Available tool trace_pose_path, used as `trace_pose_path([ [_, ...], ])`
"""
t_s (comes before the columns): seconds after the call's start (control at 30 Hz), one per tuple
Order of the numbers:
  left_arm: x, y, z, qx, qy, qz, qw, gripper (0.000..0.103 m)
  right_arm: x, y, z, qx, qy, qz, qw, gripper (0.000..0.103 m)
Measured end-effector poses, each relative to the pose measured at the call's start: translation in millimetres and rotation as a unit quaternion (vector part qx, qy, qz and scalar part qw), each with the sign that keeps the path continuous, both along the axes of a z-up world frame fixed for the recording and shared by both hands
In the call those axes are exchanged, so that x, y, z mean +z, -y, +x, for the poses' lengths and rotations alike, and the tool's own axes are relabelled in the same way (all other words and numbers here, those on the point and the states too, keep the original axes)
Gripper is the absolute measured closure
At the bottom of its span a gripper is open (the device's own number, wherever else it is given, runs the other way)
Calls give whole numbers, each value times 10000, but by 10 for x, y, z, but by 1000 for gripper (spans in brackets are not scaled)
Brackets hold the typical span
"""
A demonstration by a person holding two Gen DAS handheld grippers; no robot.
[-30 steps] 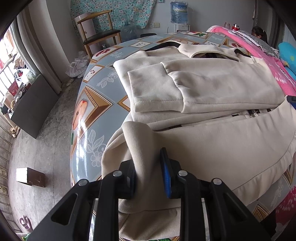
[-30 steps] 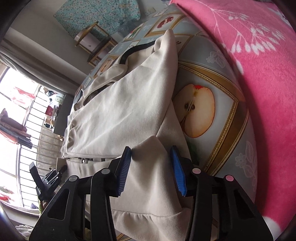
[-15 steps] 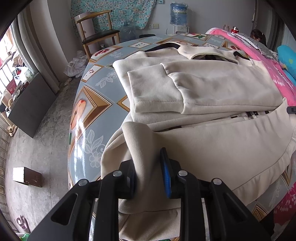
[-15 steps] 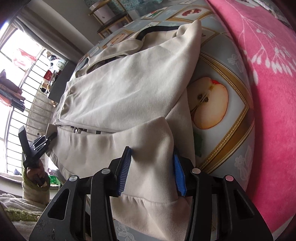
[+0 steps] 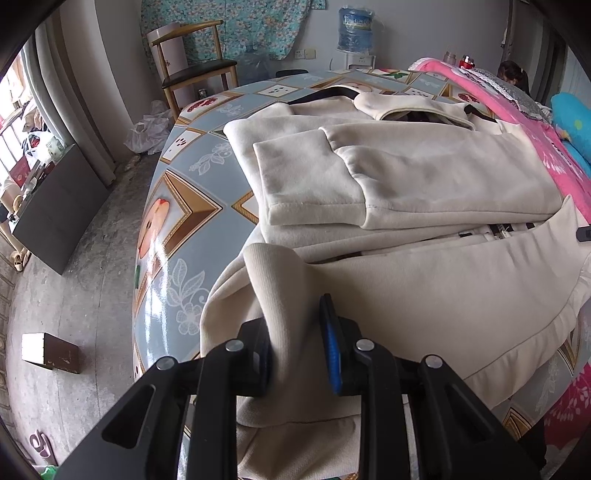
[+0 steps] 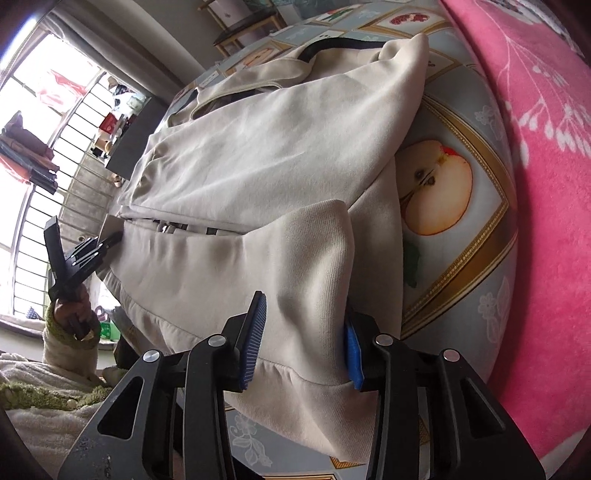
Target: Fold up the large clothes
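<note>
Pinching a raised fold of the cream coat (image 5: 424, 295), the left gripper (image 5: 295, 343) stood at the bottom centre of its view with its jaws narrow and the cloth pressed between the pads. From that fold the hem ran right across the lower frame, while the folded sleeves and body lay higher up, at mid-frame. The coat rested on a table (image 5: 177, 240) covered in a blue fruit-print cloth, which filled the left centre. A wooden chair (image 5: 192, 70) and a water bottle (image 5: 356, 27) stood at the top, and a pink blanket (image 5: 554, 147) edged the right. In the right wrist view the right gripper (image 6: 301, 339) sat at the bottom centre, its jaws closing around another raised corner of the coat (image 6: 258, 155); the right pad touched the cloth, the left pad looked just clear of it. Across the hem, at the left edge, the left gripper (image 6: 110, 240) showed in a sleeved hand (image 6: 72, 314). The pink blanket (image 6: 535, 184) filled the right side.
</note>
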State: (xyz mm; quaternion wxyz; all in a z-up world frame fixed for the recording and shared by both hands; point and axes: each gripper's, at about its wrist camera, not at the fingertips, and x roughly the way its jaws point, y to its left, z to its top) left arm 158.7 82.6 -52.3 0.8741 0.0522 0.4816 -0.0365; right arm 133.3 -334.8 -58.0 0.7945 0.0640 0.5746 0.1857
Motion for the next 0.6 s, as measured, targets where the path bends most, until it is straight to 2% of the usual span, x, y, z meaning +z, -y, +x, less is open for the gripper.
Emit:
trace_pose_path([
  [0.13, -1, 3, 12, 22, -9, 15, 10000, 80, -30, -18, 42, -163, 70, -156, 9997, 76],
  [0.3, 1, 10, 14, 23, -28, 48, 10000, 80, 25, -143, -55, -186, 281, -699, 9970, 86],
  [0.43, -2, 16, 15, 23, -31, 71, 10000, 80, 25, -313, -125, -223, 505, -1434, 9881, 87],
  [0.6, -4, 20, 14, 15, -32, 101, 9999, 80, -10, -457, -187, -297, 771, -2087, 9745, 87],
])
